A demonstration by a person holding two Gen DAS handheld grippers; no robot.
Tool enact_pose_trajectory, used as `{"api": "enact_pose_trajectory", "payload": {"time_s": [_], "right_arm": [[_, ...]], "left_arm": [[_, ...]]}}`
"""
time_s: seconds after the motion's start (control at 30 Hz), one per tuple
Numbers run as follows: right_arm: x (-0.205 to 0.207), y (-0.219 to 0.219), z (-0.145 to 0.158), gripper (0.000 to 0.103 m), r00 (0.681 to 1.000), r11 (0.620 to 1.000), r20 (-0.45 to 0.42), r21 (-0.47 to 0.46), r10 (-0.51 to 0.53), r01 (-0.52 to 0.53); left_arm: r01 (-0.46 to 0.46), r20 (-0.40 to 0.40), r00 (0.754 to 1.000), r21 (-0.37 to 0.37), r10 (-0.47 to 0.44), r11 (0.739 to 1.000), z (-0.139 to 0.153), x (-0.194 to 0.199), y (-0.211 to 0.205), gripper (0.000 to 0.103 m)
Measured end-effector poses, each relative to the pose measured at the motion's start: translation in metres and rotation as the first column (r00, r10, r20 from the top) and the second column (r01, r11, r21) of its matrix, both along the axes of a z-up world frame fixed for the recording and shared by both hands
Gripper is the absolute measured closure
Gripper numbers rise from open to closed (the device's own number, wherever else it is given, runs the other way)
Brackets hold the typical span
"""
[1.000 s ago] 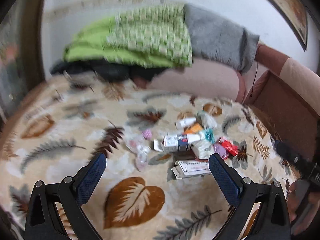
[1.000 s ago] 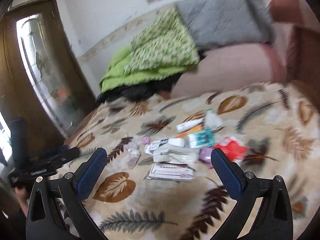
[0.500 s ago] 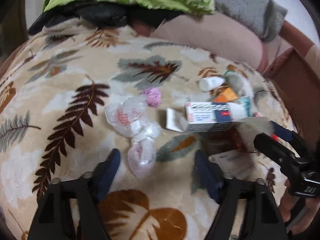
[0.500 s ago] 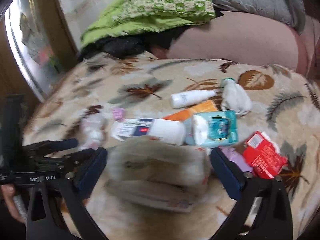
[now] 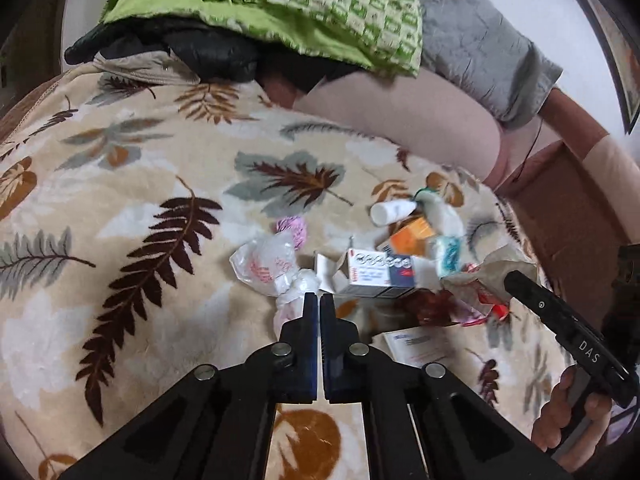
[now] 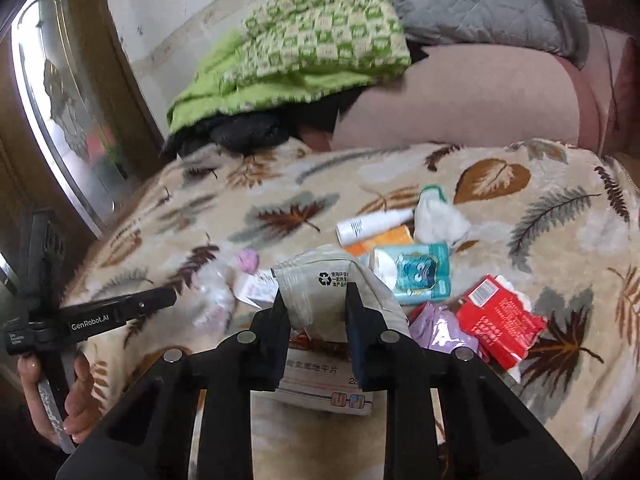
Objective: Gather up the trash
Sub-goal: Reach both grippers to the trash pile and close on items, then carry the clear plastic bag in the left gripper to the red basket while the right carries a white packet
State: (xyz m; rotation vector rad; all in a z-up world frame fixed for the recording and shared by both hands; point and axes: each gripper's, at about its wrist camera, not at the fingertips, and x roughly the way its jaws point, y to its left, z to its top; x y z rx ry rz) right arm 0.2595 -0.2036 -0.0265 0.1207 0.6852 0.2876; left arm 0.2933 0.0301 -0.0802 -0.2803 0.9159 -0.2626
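Both claws work over a leaf-patterned blanket (image 5: 132,184) spread on a bed. In the left wrist view, the left claw (image 5: 319,300) has its two fingers drawn together with only a thin slit between them; whether they pinch the crumpled clear plastic bag (image 5: 268,264) lying right at their tips cannot be told. The right claw (image 6: 314,300) is partly closed on a pale grey crumpled pouch (image 6: 320,284) printed with a recycling mark, one finger pressing each side of it, with the pouch raised above a flat white medicine box (image 6: 320,384).

The rest of the trash lies in a loose heap on the blanket. Just right of the plastic bag sits a white and blue carton (image 5: 380,276) with its flap open, and a small pink wad (image 5: 292,228) lies just behind the bag. Farther back are a white tube (image 6: 372,224), an orange box (image 6: 380,240) and a crumpled white bag with a green top (image 6: 436,216). A teal tissue packet (image 6: 416,272) lies beside the pouch, with a purple wrapper (image 6: 440,328) and a red wrapper (image 6: 496,320) to its right. A green quilt (image 6: 312,40) and a grey quilt (image 6: 480,0) are piled at the head of the bed.
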Motion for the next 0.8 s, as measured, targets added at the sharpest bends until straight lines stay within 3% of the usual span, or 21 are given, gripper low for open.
{"api": "enact_pose_trajectory", "payload": {"time_s": [0.1, 0.17, 0.2, 0.23, 0.3, 0.47, 0.5, 0.53, 0.57, 0.8], "right_arm": [[-0.014, -0.006, 0.012, 0.079, 1.0, 1.0, 0.016, 0.031, -0.003, 0.003], [-0.028, -0.012, 0.022, 0.079, 0.999, 0.999, 0.034, 0.052, -0.016, 0.014], [-0.036, -0.016, 0.028, 0.079, 0.999, 0.998, 0.042, 0.066, -0.02, 0.017], [-0.044, -0.018, 0.033, 0.079, 0.998, 0.997, 0.05, 0.074, -0.025, 0.021], [-0.058, -0.023, 0.043, 0.079, 0.998, 0.995, 0.056, 0.095, -0.03, 0.024], [-0.084, -0.027, 0.047, 0.079, 0.998, 0.994, 0.05, 0.108, -0.038, 0.032], [-0.085, -0.028, 0.046, 0.079, 0.998, 0.993, 0.047, 0.11, -0.039, 0.034], [-0.086, -0.028, 0.044, 0.079, 0.998, 0.994, 0.043, 0.108, -0.039, 0.035], [-0.085, -0.027, 0.042, 0.079, 0.998, 0.994, 0.041, 0.1, -0.038, 0.034], [-0.082, -0.03, 0.024, 0.079, 0.999, 0.995, 0.013, 0.091, -0.034, 0.033]], "left_arm": [[-0.021, -0.021, 1.0, 0.005, 0.021, 1.0, 0.0, -0.006, 0.002, 0.102], [-0.028, -0.071, 0.997, 0.027, 0.029, 0.999, -0.012, -0.004, 0.002, 0.073], [-0.037, -0.08, 0.996, 0.043, 0.04, 0.998, -0.016, -0.003, 0.003, 0.036], [-0.052, -0.069, 0.996, 0.053, 0.055, 0.997, -0.02, -0.002, 0.004, 0.021], [-0.067, -0.038, 0.997, 0.065, 0.069, 0.996, -0.023, -0.001, 0.004, 0.02], [-0.059, -0.056, 0.996, 0.167, 0.069, 0.984, -0.041, 0.018, -0.017, 0.023], [-0.056, -0.067, 0.995, 0.19, 0.069, 0.98, -0.047, 0.022, -0.022, 0.036], [-0.051, -0.082, 0.994, 0.21, 0.07, 0.976, -0.053, 0.026, -0.026, 0.059], [-0.044, -0.103, 0.992, 0.214, 0.068, 0.976, -0.059, 0.029, -0.028, 0.07], [-0.028, -0.019, 0.999, 0.199, 0.033, 0.98, -0.038, 0.013, -0.031, 0.077]]}}
